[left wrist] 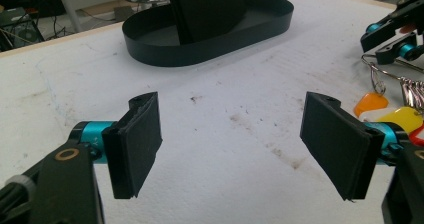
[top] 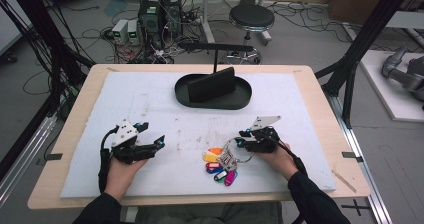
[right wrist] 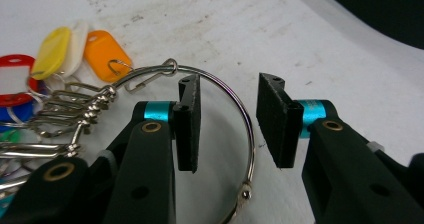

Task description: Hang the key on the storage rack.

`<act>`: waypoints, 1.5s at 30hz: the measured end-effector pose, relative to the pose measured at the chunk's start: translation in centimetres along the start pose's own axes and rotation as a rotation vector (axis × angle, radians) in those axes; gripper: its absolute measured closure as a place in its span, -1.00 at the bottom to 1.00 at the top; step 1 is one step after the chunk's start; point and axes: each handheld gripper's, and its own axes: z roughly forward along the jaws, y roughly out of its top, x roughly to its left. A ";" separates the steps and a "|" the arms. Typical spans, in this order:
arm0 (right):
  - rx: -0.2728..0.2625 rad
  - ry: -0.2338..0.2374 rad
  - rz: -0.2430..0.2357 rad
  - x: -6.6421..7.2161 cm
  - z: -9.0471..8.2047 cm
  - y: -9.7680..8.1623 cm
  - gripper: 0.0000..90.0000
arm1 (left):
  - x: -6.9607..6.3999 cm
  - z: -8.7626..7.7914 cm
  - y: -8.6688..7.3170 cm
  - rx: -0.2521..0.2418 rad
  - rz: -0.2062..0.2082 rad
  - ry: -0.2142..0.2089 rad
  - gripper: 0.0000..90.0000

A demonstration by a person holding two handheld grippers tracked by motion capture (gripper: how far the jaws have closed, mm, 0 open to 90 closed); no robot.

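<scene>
tray (top: 240, 102) – black block (top: 212, 85) inside | left tongs (left wrist: 232, 144) wide | right tongs (right wrist: 227, 124) parted – key ring (right wrist: 248, 129) between

Place: robotics lab or research workshop, set up for recording manipulation.
Floor: bare grey floor (top: 300, 39) strewn with loose black cables (top: 90, 36), some bundled along the left edge.
Equipment: two desktop computer towers (top: 161, 11) standing on the floor behind the tabletop, small power boxes (top: 126, 31) beside them, all wired.
Frame: black metal struts (top: 367, 34) rising at the right, a rig around the work area.
Work surface: wooden tabletop (top: 320, 84) covered by a stained white foam mat (top: 150, 99).
Seating: round black stool (top: 251, 18) behind the tabletop.
Other hardware: grey robot arm part (top: 405, 71) lying on a white platform at far right.
</scene>
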 end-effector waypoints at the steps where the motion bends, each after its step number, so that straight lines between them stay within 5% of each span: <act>1: 0.046 0.005 0.003 0.0 0.5 0.0 0.37 | 0.0 0.0 0.0 0.000 -0.001 0.000 -0.46; 4: 0.042 0.015 -0.001 -0.3 0.5 0.0 0.47 | 0.0 0.0 -0.1 0.003 0.001 -0.003 -0.46; 7: 0.049 0.016 -0.035 -0.1 0.4 0.0 0.94 | 0.0 0.0 -0.1 0.001 -0.002 -0.004 -0.46; 13: 0.073 -0.028 -0.009 -0.1 -0.1 0.1 0.96 | 0.0 -0.1 -0.1 -0.002 -0.002 -0.003 -0.46; 19: -0.039 -0.060 0.050 -0.9 -2.4 0.4 0.96 | 0.0 -0.1 -0.1 -0.003 0.000 -0.003 -0.46; 32: -0.191 0.022 0.092 -0.2 -4.7 0.6 0.96 | -0.1 0.1 0.1 -0.005 0.005 -0.003 -0.46; 45: -0.217 0.119 0.165 0.3 -4.6 0.4 0.93 | -0.2 0.1 0.1 -0.011 0.010 -0.007 -0.46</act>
